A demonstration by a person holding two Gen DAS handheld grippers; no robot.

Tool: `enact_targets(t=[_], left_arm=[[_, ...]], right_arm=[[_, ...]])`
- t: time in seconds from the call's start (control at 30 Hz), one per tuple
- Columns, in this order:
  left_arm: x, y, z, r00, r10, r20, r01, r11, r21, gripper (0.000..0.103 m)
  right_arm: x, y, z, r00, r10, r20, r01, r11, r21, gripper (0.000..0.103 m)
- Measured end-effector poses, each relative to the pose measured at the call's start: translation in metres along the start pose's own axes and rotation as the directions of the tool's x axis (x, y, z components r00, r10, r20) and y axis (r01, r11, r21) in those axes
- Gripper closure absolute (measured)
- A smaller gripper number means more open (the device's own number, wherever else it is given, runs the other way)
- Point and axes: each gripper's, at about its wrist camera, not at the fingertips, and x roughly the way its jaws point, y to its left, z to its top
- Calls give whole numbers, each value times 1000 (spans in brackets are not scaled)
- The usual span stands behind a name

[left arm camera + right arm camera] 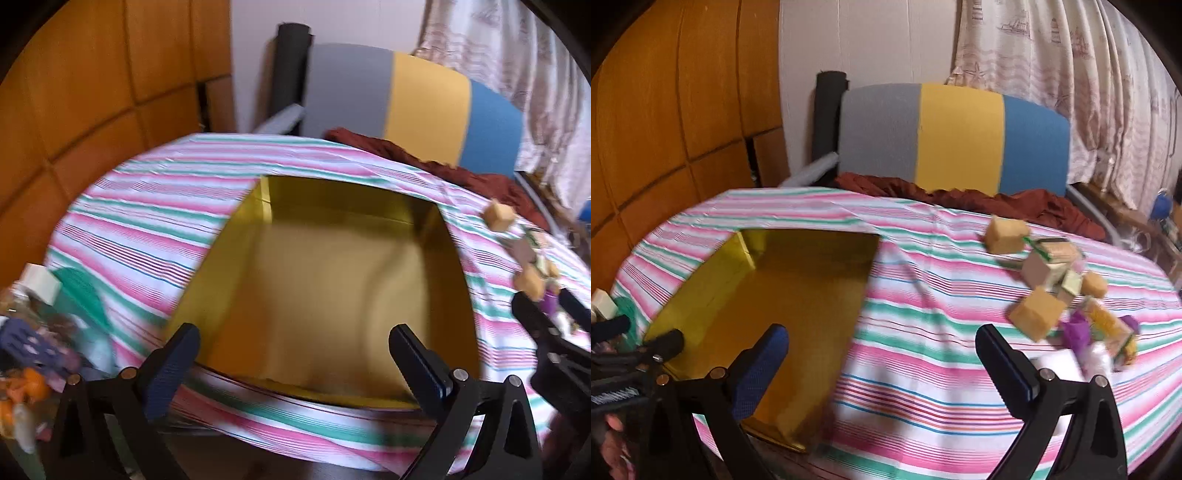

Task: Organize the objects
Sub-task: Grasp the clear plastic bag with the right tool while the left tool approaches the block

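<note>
Your left gripper (293, 349) is held level over the near rim of the gold tin box (332, 280), fingers spread wide, nothing between them; the box's open interior lies straight ahead between the two pads. Your right gripper (882, 350) is likewise spread and holds nothing, poised over bare cloth. Beyond its left finger (759, 363) sits the same gold tin box (783, 302); beyond its right finger (1008, 363) lies the pile of small blocks and packets (1067, 291), tan cubes among green and purple wrappers. The surface is a striped tablecloth (923, 369) in pink, green and white. Past the far edge stand a chair back (956, 136) in grey, yellow and blue, a rust-red cloth (1015, 206), wooden panelling and a patterned curtain (1071, 74). Motion blur leaves no writing legible.
</note>
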Motion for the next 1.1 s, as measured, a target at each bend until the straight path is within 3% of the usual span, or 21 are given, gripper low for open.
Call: enact_targets(t=[0.13,0.17,0.27,0.43,0.53,0.6,0.7,0.97,1.1], left_arm=[[2,-7,-10,980,-197,-29,195,980,-43,0],[1,-10,-12,974,-225,-29,223,973,-52,0],[-2,-27,-13,972,-232,-33,231,973,-26,0],[-11,-67,-15,980,-197,-10,197,976,87,0],[-15,-84,-19,968,-250,-24,251,961,116,0],[-16,-97,-22,954,-296,-46,300,946,124,0],[-16,-121,-24,944,-321,-72,328,934,141,0],[-14,-171,-31,925,-361,-120,378,908,183,0],[-5,-195,-33,910,-384,-156,408,896,174,0]], right_arm=[[-5,-32,-13,999,-42,8,42,999,29,3],[-5,-43,-17,998,-59,0,59,997,40,8],[-6,-79,-28,995,-98,-18,99,993,71,24],[-6,-157,-47,980,-191,-54,197,964,180,26],[-7,-198,-55,967,-248,-55,254,939,232,28],[-4,-214,-58,961,-271,-57,277,933,230,38],[14,-227,-61,959,-269,-85,281,938,203,50],[52,-247,-78,971,-167,-173,205,949,238,61],[45,-251,-86,980,-147,-131,180,940,291,66]])
